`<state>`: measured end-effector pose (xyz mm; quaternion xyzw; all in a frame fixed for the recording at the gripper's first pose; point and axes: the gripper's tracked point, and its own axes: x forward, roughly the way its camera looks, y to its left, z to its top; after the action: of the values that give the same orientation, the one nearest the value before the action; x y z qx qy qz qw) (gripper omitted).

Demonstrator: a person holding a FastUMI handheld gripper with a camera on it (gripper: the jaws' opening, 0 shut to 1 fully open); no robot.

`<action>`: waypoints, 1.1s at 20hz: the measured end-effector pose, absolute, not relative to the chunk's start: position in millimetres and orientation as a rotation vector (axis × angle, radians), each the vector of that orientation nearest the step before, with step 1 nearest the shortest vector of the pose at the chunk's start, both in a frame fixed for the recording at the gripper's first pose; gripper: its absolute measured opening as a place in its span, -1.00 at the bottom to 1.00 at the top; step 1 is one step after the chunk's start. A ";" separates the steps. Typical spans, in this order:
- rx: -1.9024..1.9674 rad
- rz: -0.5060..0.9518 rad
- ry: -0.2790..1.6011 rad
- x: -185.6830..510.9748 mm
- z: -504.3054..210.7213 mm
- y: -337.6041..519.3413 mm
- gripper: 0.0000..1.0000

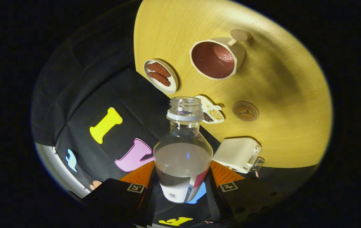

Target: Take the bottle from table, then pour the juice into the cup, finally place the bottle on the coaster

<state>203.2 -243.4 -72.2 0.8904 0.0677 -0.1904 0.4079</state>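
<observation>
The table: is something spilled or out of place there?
Nothing stands out. No spill shows on the table; the cup stands upright with liquid inside, and the coaster lies flat. The gripper holds the uncapped bottle.

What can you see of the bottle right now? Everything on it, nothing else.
The bottle is clear plastic, uncapped, with a threaded open mouth, a neck ring, rounded shoulders and a wrap label low on its body. Pale cloudy juice fills it to about the shoulder. It is clamped between the fingers of the gripper, both pressing its labelled lower body, held off the table with its mouth pointing toward the cup.
</observation>
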 end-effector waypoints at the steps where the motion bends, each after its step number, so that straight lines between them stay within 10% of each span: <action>1: 2.164 -0.472 0.193 200.5 -71.1 -237.0 0.40; 22: 0.141 -0.117 0.255 161.1 -100.2 -101.6 0.40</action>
<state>161.1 -101.6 -100.2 0.0703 0.1268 -0.0584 0.9877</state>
